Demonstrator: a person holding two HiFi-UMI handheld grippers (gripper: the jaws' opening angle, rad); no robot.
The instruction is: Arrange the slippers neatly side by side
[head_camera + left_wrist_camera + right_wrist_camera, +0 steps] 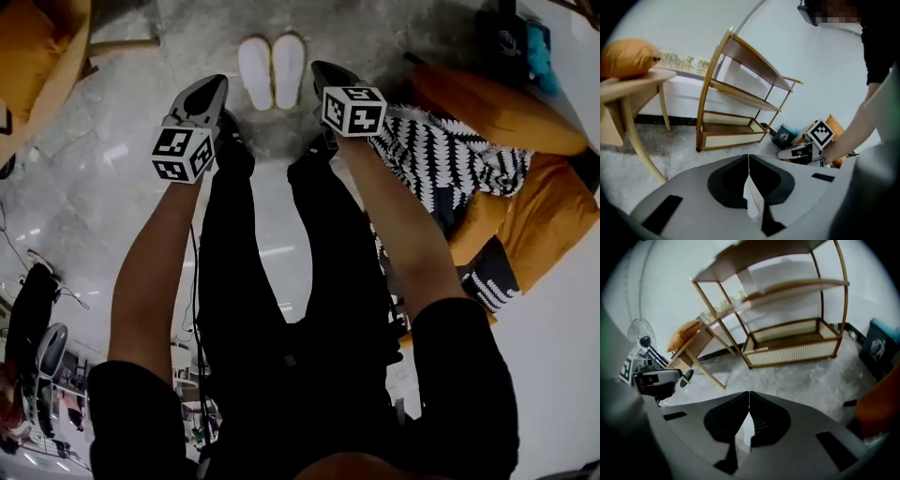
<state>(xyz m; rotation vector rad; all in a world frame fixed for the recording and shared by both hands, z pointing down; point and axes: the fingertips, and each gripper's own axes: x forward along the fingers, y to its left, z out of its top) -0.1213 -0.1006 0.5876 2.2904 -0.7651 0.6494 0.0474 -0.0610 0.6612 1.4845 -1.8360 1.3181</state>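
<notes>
Spreading under everything is the grey stone floor [112, 141], with a wooden shelf rack [740, 98] standing by the white wall and a black-and-white patterned cushion [441, 155] lying at the person's right. Ahead of the person's feet, the two white slippers [255, 73] lie parallel and close side by side on that floor; in the head view they sit between the two gripper tips. Both the left gripper [748, 157] and the right gripper [749, 393] have their jaws pressed together with nothing between them.

Probably a home living room: ahead of the jaws stands a curved wooden shelf unit with wicker base [797, 354], leftward an orange cushion [685, 333] on a pale wooden table [696, 357].
</notes>
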